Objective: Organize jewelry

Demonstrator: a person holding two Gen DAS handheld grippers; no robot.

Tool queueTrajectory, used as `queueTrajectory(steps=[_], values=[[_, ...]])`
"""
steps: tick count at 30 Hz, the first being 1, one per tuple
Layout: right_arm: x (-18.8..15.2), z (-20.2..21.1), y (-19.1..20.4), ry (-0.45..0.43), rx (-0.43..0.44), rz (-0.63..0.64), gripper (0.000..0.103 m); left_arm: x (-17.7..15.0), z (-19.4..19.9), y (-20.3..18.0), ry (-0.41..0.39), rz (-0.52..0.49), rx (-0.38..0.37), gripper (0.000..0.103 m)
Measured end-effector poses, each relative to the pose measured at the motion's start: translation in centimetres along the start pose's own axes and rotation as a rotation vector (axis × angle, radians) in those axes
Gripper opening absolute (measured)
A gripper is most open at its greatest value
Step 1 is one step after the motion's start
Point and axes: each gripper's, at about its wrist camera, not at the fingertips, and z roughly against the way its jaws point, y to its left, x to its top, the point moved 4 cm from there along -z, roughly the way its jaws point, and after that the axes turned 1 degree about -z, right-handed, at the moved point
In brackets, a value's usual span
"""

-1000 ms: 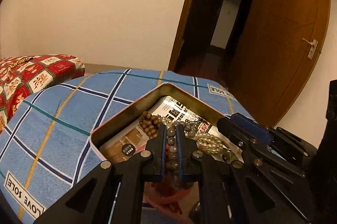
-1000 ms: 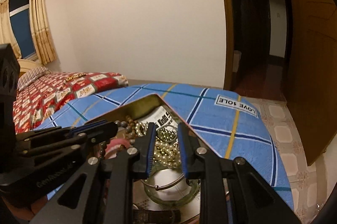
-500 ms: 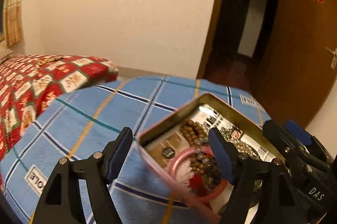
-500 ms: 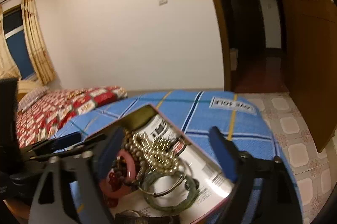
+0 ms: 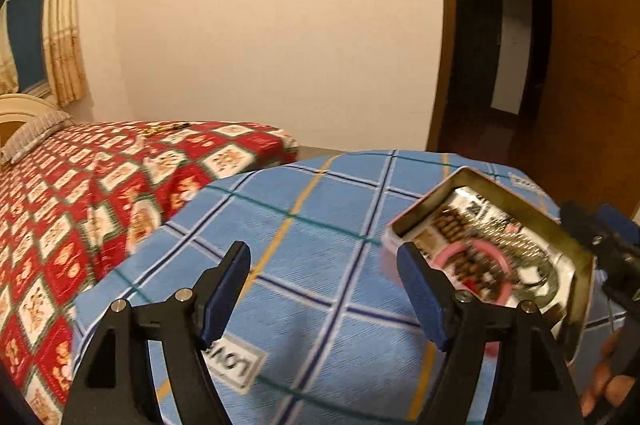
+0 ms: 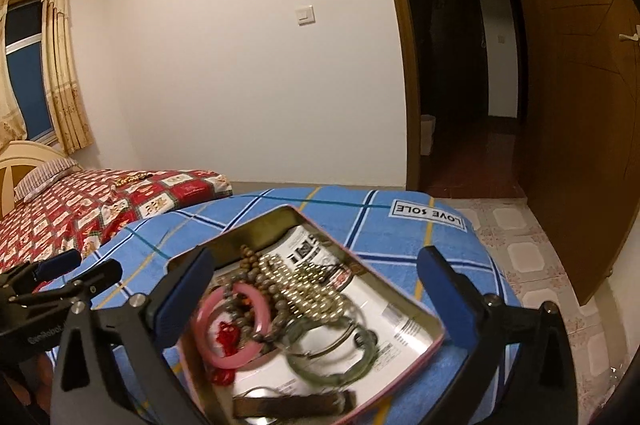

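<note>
Though blurred leftward, green bangle sharp rightward.

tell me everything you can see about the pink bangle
The pink bangle is a smooth, glossy closed ring, plastic or stone by its look. It lies roughly flat in the left part of the open tin, over printed paper. A dark bead strand crosses it and something red shows inside it. Neither gripper touches it.

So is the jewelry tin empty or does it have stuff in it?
Not empty: the open tin holds a pink bangle, beaded strands and a green bangle.
</note>
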Motion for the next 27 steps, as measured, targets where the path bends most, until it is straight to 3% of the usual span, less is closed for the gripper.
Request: queueTrajectory(steps=[9, 18, 27], values=[[-1.7, 0.4, 4.6, 0.047, 0.037, 0.025, 0.103, -2.3, 0.1, 3.3, 0.025, 0.013, 0.063, 0.076], [-2.9, 1.1, 7.3, 0.044, 0.041, 0.022, 0.103, -3.2, -0.1, 4.7, 0.040, 0.053, 0.067, 0.076], [-2.0, 4.3, 5.6, -0.064, -0.029, -0.047, 0.103, -1.1, 4.8, 3.8, -0.098, 0.058, 0.061, 0.076]])
